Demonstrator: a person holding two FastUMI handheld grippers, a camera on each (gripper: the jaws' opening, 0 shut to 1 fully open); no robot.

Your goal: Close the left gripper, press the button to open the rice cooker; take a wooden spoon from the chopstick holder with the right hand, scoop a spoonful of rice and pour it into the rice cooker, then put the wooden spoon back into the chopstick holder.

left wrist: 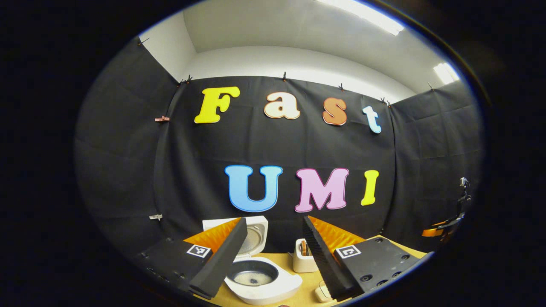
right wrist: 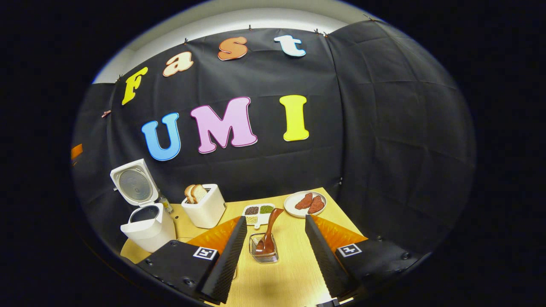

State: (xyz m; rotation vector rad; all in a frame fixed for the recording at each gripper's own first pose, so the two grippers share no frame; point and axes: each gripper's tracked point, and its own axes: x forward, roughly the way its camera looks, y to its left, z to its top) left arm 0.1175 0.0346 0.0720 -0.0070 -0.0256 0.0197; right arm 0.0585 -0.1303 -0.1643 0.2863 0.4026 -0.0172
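The white rice cooker (left wrist: 273, 290) stands just below my open left gripper (left wrist: 275, 219), its lid (left wrist: 256, 232) raised and a little rice in the dark inner pot (left wrist: 251, 278). In the right gripper view the rice cooker (right wrist: 149, 228) stands at the table's left with its lid (right wrist: 133, 183) up. The brown wooden spoon (right wrist: 269, 232) leans in the small chopstick holder (right wrist: 264, 252), bowl end down. My right gripper (right wrist: 275, 218) is open, its fingers either side of the holder and apart from the spoon. A divided dish of grains (right wrist: 258, 212) lies behind the holder.
A white toaster (right wrist: 204, 207) with bread slices stands right of the cooker; I also see the toaster (left wrist: 303, 258) in the left gripper view. A plate of red meat slices (right wrist: 305, 202) sits at the back right. The wooden table (right wrist: 290, 273) ends near the black cloth wall.
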